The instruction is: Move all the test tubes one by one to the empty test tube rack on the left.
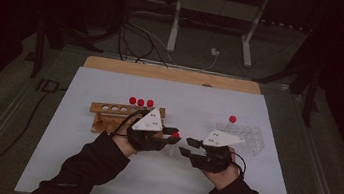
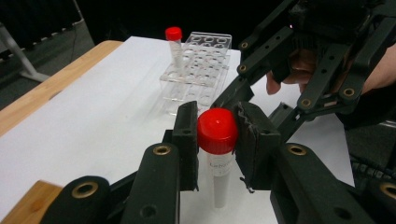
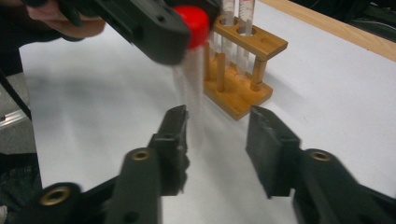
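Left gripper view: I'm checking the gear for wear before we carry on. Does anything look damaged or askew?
Yes. The black rubber pad on the left tool looks ragged, with torn edges at its top and bottom corners. The tool grips the red-capped clear plastic tube by its cap, and the tube hangs upright. The clear plastic rack looks intact.

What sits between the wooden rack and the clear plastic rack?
In the high view, both grippers: left gripper pinching a red-capped tube, right gripper open, between wooden rack and clear rack.
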`<state>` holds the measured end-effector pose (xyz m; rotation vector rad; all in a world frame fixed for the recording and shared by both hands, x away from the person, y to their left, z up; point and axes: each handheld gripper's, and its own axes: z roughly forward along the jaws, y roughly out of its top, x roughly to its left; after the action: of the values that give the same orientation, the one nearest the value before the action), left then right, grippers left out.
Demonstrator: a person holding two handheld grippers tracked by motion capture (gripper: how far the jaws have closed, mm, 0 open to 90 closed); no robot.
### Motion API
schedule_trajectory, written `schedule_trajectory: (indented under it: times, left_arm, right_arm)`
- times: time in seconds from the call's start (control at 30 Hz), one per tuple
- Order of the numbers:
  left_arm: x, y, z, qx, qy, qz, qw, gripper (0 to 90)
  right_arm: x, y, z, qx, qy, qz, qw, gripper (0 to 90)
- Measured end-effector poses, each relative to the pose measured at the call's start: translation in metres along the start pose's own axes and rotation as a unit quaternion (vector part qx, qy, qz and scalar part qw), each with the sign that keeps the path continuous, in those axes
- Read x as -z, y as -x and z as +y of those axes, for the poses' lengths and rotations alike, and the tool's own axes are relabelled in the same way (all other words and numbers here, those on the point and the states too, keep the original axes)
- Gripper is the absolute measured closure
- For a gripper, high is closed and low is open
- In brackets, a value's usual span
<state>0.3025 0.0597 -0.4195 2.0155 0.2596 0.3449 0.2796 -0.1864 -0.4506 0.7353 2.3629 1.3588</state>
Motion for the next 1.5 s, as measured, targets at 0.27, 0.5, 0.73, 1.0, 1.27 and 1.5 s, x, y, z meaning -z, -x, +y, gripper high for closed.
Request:
schedule_trajectory:
  times: [0.27,0.5,0.73,1.0,1.27,1.5]
  left_arm:
    - [0.021,-0.007,0.003,0.000,0.000,0.018,0.9998,71.9]
    - [0.037,-0.014,0.004,0.005,0.004,0.033,0.9994,71.9]
    - [0.053,-0.022,0.005,0.008,0.007,0.053,0.9985,71.9]
    - [0.071,-0.034,0.009,0.013,0.021,0.084,0.9961,71.9]
    - [0.087,-0.045,0.008,0.022,0.029,0.113,0.9929,71.9]
    - [0.105,-0.058,0.005,0.039,0.035,0.143,0.9883,71.9]
  right_arm:
    - [0.002,0.002,0.001,-0.020,0.014,-0.008,0.9997,34.8]
    - [0.003,0.003,0.002,-0.033,0.026,-0.027,0.9987,20.3]
    - [0.005,0.003,0.002,-0.043,0.036,-0.041,0.9976,9.9]
    - [0.006,0.003,0.001,-0.033,0.041,-0.025,0.9983,1.4]
    - [0.010,0.005,0.001,-0.038,0.048,-0.025,0.9978,0.0]
    - [0.009,0.005,0.001,-0.037,0.048,-0.019,0.9979,0.0]
